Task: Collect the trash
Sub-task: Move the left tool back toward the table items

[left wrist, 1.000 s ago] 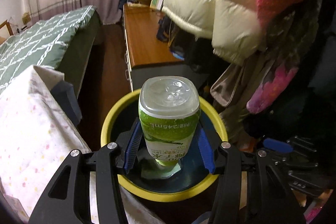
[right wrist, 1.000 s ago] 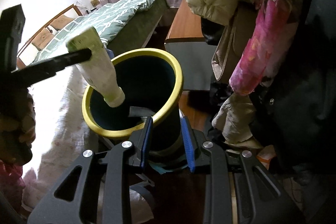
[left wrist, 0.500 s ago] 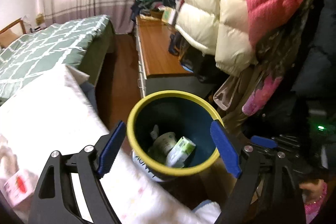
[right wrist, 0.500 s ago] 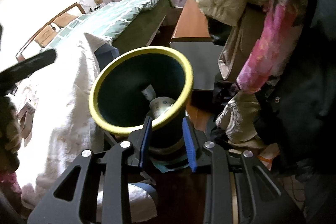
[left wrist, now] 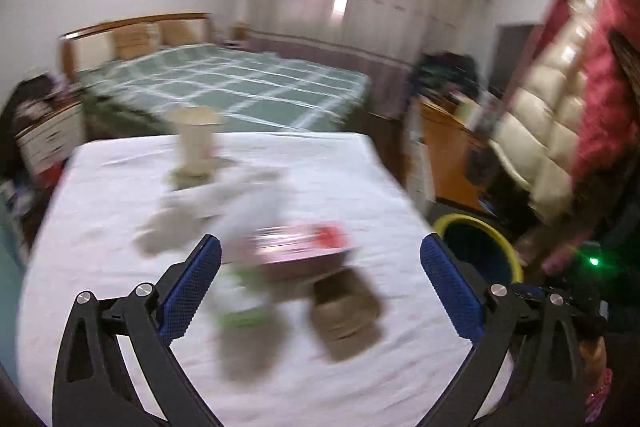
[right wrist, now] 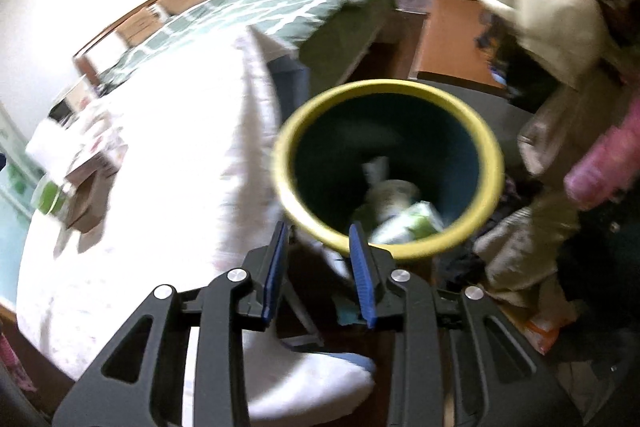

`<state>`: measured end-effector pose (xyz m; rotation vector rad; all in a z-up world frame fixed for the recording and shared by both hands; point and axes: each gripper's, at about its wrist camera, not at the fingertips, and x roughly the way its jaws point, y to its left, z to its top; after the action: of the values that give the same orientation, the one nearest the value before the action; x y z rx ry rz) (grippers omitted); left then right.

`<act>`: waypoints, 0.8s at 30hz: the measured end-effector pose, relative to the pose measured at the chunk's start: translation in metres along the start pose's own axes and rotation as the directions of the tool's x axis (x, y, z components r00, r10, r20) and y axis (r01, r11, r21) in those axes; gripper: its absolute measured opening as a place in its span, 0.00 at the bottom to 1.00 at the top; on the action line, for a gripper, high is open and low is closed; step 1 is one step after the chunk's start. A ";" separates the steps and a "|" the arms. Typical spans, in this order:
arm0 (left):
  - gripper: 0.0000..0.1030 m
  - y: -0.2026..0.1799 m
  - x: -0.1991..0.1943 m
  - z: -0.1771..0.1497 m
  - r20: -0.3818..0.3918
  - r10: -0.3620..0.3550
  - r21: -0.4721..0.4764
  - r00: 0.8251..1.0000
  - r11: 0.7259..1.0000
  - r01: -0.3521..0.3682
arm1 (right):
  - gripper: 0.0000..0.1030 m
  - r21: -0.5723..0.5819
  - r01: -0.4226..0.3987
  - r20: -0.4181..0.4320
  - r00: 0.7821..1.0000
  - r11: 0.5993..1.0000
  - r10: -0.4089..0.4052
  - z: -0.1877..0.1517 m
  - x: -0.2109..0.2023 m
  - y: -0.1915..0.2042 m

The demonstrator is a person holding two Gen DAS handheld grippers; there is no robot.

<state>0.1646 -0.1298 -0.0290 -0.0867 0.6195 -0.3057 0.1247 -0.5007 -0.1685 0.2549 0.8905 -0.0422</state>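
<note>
Fingers (left wrist: 192, 287) of the left gripper (left wrist: 320, 243) are standing wide apart, having just been opening, and nothing is sitting between their blue pads. On the right gripper (right wrist: 318, 229) the fingers are standing close together with the bin's near wall right at their tips; blur is making it impossible to tell whether they are pressing on it.

In the left wrist view, a wide bed with a green checked cover (left wrist: 240, 87) is filling the far side of the room. Nearer, a worktop draped in white cloth (left wrist: 100, 227) is lying under the left gripper. A cream quilted jacket (left wrist: 532, 131) is hanging at the right.

Beyond the worktop's right edge, a round dark blue bin with a yellow rim (right wrist: 492, 163) is showing only part of its rim in the left view. The right wrist view alone is looking into it, where a green-and-white labelled bottle (right wrist: 412, 223) and a white cup (right wrist: 392, 193) are lying.

Trash is sitting smeared on the cloth: a brown cardboard box (left wrist: 344, 315), a flat red-and-white carton (left wrist: 304, 247) just behind it, and an upright beige paper cup (left wrist: 196, 143) farther back.
</note>
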 end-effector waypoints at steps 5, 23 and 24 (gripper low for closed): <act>0.95 0.064 -0.036 -0.014 0.027 0.095 -0.097 0.995 0.991 -0.092 | 0.30 -0.100 -0.073 -0.016 0.997 0.992 0.071 0.006 0.010 0.061; 0.95 0.131 -0.080 -0.038 0.061 0.185 -0.192 0.981 0.967 -0.170 | 0.54 -0.320 -0.354 -0.029 0.931 0.879 0.365 0.041 0.011 0.254; 0.95 0.132 -0.079 -0.038 0.059 0.185 -0.195 0.981 0.966 -0.171 | 0.58 -0.311 -0.373 -0.026 0.923 0.874 0.385 0.047 0.011 0.259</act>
<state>0.1151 0.0206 -0.0384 -0.2229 0.5748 -0.0683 0.2041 -0.2605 -0.0962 0.1292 0.7839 0.4568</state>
